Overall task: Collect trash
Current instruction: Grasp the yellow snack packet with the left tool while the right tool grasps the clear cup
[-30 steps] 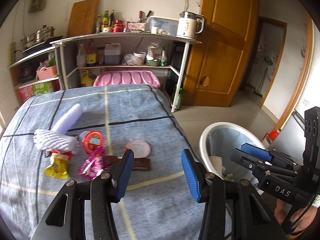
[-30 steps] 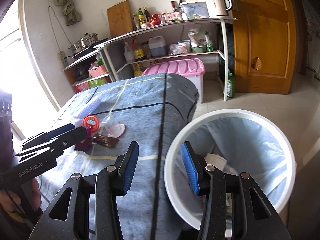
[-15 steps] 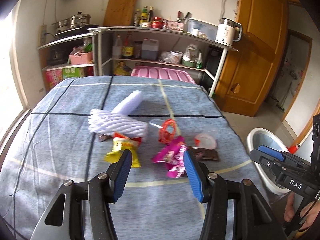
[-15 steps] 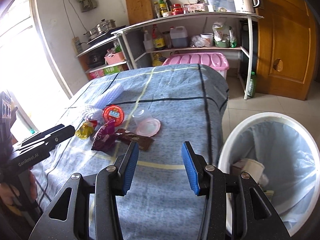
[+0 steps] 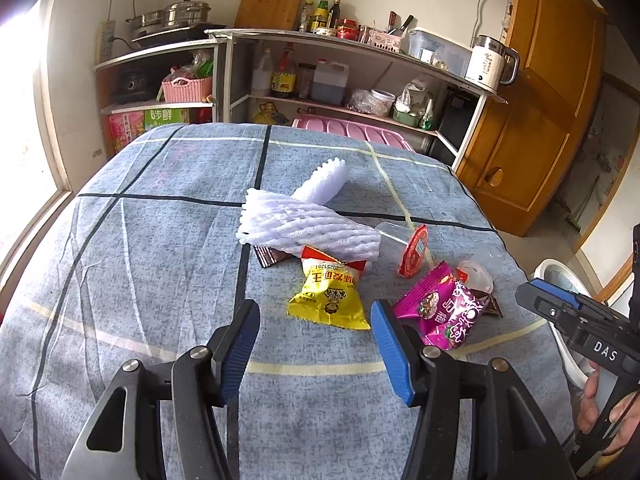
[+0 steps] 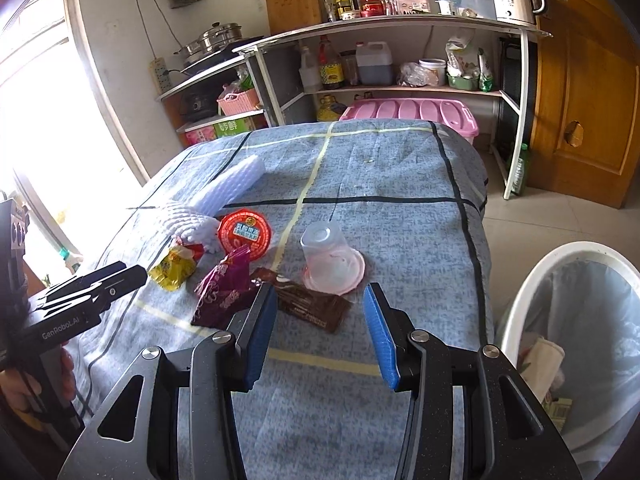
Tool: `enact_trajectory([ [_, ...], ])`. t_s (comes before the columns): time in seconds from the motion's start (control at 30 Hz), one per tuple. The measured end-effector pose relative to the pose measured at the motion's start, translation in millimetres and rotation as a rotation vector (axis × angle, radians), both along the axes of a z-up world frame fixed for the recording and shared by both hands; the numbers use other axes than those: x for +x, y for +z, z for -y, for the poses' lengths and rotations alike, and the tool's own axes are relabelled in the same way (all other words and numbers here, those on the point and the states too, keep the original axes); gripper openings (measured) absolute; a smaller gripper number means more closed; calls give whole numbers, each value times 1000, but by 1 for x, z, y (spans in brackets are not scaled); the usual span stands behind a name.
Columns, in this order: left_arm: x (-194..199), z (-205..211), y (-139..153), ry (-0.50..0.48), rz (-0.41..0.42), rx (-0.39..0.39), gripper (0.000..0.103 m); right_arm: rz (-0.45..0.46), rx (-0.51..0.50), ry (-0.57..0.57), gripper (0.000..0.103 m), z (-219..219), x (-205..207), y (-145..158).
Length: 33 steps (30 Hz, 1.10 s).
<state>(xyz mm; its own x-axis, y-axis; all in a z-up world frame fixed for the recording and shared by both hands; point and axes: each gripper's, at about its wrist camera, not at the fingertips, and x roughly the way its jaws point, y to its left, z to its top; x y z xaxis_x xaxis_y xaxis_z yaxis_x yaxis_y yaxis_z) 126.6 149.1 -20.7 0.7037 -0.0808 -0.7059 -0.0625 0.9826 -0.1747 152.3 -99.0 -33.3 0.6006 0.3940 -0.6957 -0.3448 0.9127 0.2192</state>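
Note:
Trash lies on the blue checked tablecloth (image 5: 160, 248): two white foam nets (image 5: 304, 228), a yellow snack packet (image 5: 328, 296), a magenta packet (image 5: 444, 312), a red-lidded clear cup (image 5: 412, 250), a brown wrapper (image 6: 312, 304) and an upturned clear cup (image 6: 328, 254). My left gripper (image 5: 314, 342) is open and empty, just short of the yellow packet. My right gripper (image 6: 320, 332) is open and empty, over the brown wrapper. The white bin (image 6: 532, 300) with a liner stands to the right of the table and holds some trash.
Shelves (image 5: 352, 64) with bottles, pots and a kettle stand behind the table. A pink storage box (image 6: 408, 114) sits at the table's far end. A wooden door (image 6: 580, 80) is at the right. A bright window is to the left.
Both grippers have swung left, away from the bin and toward the trash on the table. The trash now sits close in front of both. Both stay open.

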Motion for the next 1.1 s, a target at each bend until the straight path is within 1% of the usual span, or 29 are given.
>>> enact_trajectory([
  [0.2, 18, 1, -7, -38, -24, -33, 58, -24, 11, -1, 47, -6, 25, -6],
  [0.27, 23, 0, -9, -38, -26, -34, 61, -33, 22, 7, 47, -9, 33, -8],
  [0.3, 26, -1, -10, -37, -29, -35, 65, -31, 14, 11, 47, -12, 36, -9],
  [0.33, 29, -2, -12, -36, -37, -42, 65, -28, 4, 14, 47, -15, 38, -10],
  [0.4, 35, -4, -17, -25, -57, -50, 65, -27, -18, 15, 47, -19, 44, -12],
  [0.5, 37, -3, -19, -23, -53, -33, 65, -30, -39, 14, 47, -24, 50, -17],
  [0.63, 44, -2, -26, -37, -66, -59, 65, -22, -65, 14, 47, -28, 52, -20],
  [0.87, 52, 3, -30, -33, -71, -34, 65, -22, -49, 6, 47, -25, 55, -22],
  [0.9, 52, 3, -30, -32, -69, -35, 60, -23, -45, 7, 47, -24, 56, -22],
  [0.93, 52, 3, -30, -36, -69, -37, 53, -23, -40, 7, 45, -24, 56, -22],
  [0.97, 52, 4, -30, -37, -72, -36, 51, -22, -38, 6, 41, -23, 57, -22],
  [1.0, 52, 4, -31, -33, -73, -33, 48, -21, -37, 5, 39, -23, 56, -22],
  [1.07, 51, 3, -30, -33, -73, -32, 46, -21, -36, 4, 35, -23, 56, -23],
  [1.1, 51, 3, -30, -31, -71, -31, 46, -20, -37, 4, 34, -23, 56, -23],
])
